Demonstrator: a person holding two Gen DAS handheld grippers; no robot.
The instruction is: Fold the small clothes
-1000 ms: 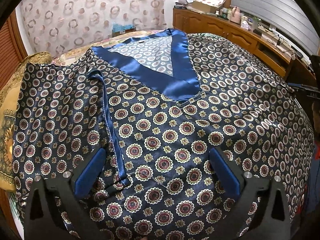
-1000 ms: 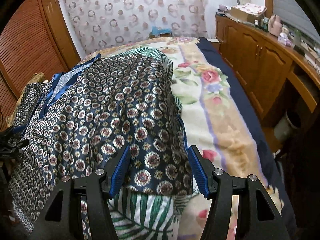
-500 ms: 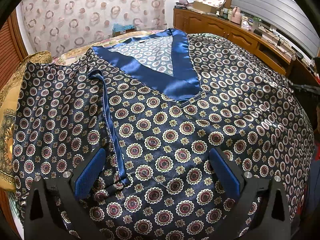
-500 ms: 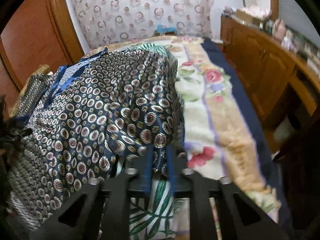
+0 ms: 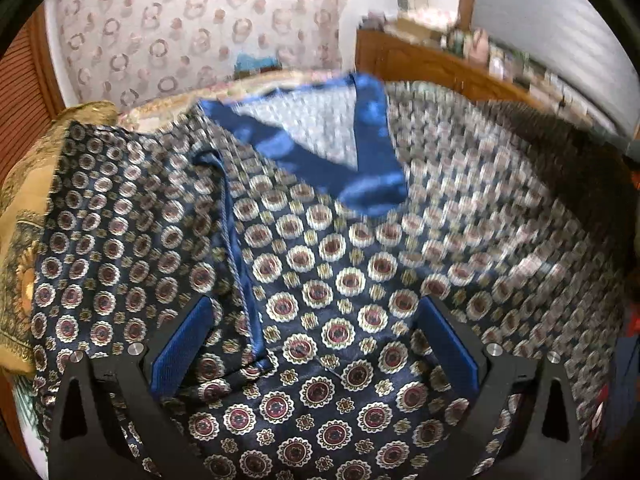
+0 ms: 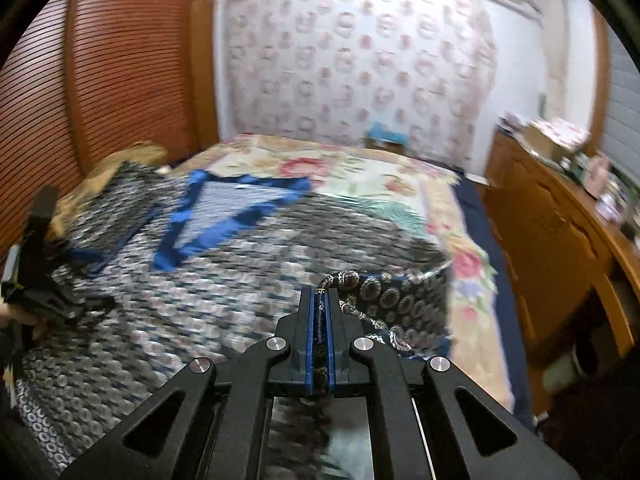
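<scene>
A dark blue satin top (image 5: 340, 280) with round medallion print and a plain blue V-neck band (image 5: 368, 176) lies spread on the bed. My left gripper (image 5: 316, 344) is open, its pads just above the lower front of the top beside a blue strap (image 5: 236, 264). My right gripper (image 6: 320, 320) is shut on the top's right edge (image 6: 384, 292) and holds it lifted above the bed. The top (image 6: 224, 280) stretches left from there, blurred. The left gripper (image 6: 40, 280) shows at the far left of the right wrist view.
The bed has a floral cover (image 6: 360, 172). A wooden cabinet (image 6: 560, 240) with clutter runs along the right. A slatted wooden door (image 6: 100, 80) stands on the left. A yellow cushion (image 5: 20, 220) lies at the top's left side.
My right gripper closed on the top's right edge and lifted it up, swinging leftward. The fabric on the right has risen. My left gripper stayed open in place.
</scene>
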